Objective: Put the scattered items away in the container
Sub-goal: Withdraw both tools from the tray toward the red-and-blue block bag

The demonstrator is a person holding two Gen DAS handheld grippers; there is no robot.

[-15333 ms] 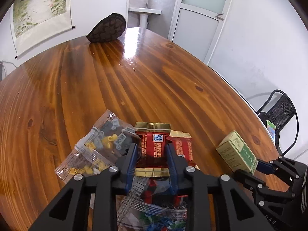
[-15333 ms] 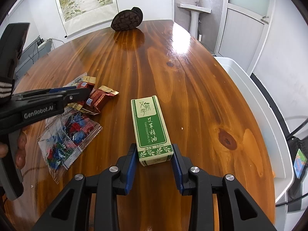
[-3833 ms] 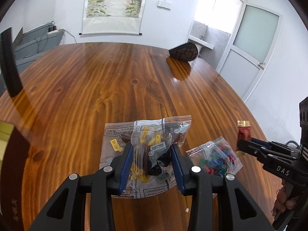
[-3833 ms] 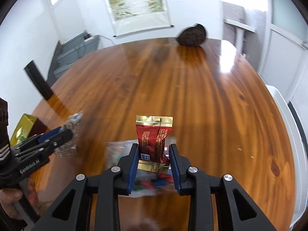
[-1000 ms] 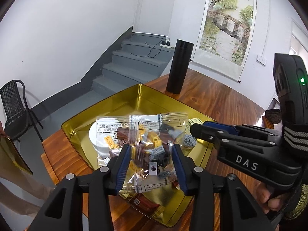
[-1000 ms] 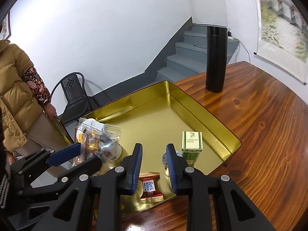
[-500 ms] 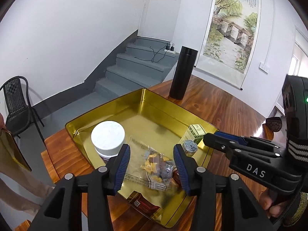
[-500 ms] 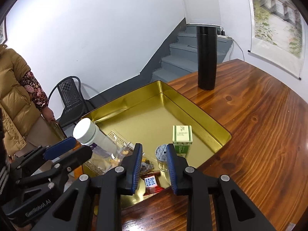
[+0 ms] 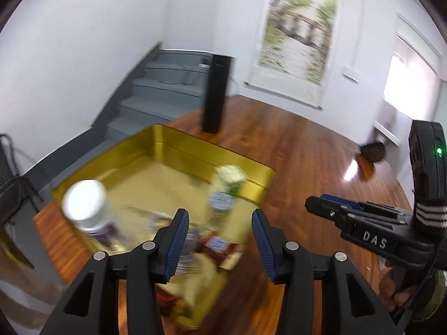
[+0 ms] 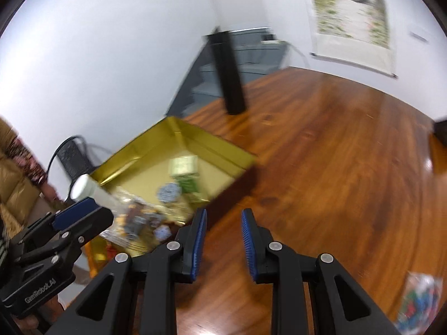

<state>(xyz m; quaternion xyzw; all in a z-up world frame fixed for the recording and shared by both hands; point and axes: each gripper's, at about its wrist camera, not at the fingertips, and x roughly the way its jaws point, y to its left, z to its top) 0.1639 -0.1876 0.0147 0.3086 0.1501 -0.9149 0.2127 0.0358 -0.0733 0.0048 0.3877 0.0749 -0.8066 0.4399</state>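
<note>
The gold tray sits at the table's corner and also shows in the right wrist view. It holds a white-capped bottle, a green box, a round-lidded jar, a red candy and a clear bag of small parts. My left gripper is open and empty above the tray's near edge. My right gripper is open and empty over the table beside the tray. A clear bag of coloured pieces lies on the table at lower right.
A tall black cylinder stands on the wooden table behind the tray. A dark pouch lies at the far end. A person in a tan jacket and a black chair are beside the tray's corner.
My left gripper let go of the bag of small parts, which now lies in the tray. Both grippers have pulled back and swung right, away from the tray. The frames are blurred with motion.
</note>
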